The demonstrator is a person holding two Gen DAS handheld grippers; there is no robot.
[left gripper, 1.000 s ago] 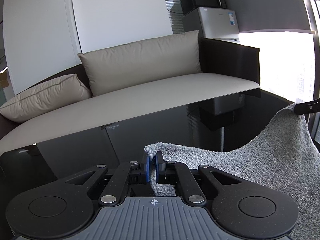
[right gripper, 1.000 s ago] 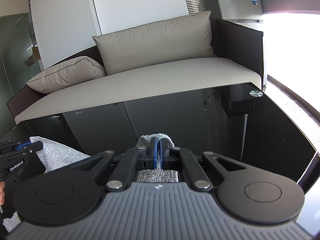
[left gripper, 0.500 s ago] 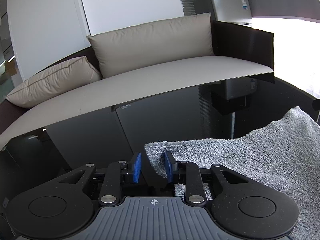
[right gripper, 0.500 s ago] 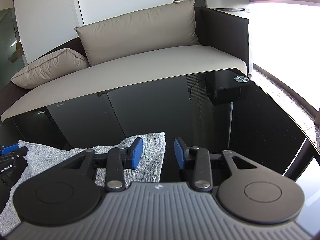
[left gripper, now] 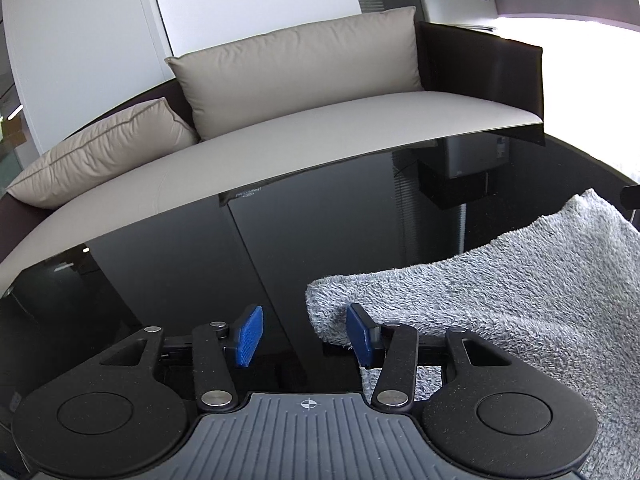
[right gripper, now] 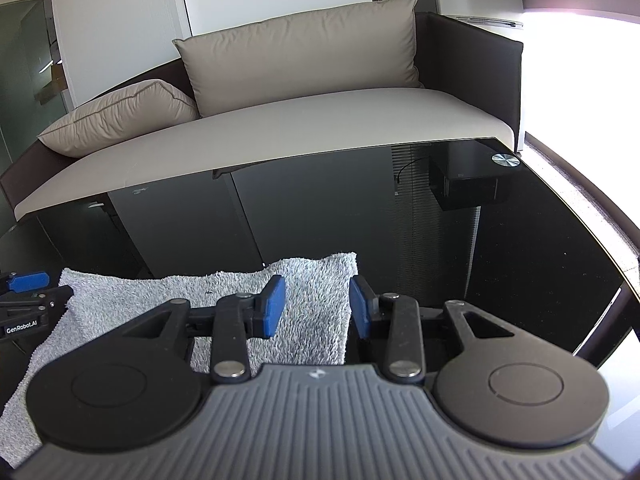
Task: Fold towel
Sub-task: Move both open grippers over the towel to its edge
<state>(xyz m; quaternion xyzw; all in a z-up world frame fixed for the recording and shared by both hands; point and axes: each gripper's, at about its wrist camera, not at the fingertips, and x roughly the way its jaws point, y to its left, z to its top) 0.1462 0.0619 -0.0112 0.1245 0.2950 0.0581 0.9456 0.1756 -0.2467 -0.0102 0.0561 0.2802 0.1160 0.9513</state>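
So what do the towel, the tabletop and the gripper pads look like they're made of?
Towel: looks like grey terry or plush cloth, matte, with a fuzzy looped pile. Tabletop: probably black glass or a high-gloss panel, since it mirrors the sofa and room like a dark mirror. Gripper pads: blue, finely textured, likely rubber or soft plastic, though that is uncertain.

Daylight pours in from the window (right gripper: 580, 80) on the right, so strong that it burns out to plain white in both views. The rest of the room sits in soft, even light. The black glass table (left gripper: 360, 220) is glossy and mirrors the sofa (left gripper: 320, 128) and the cabinet. Both views are sharp, with no blur. The fisheye bends straight edges into curves, and the corners fall off dark.
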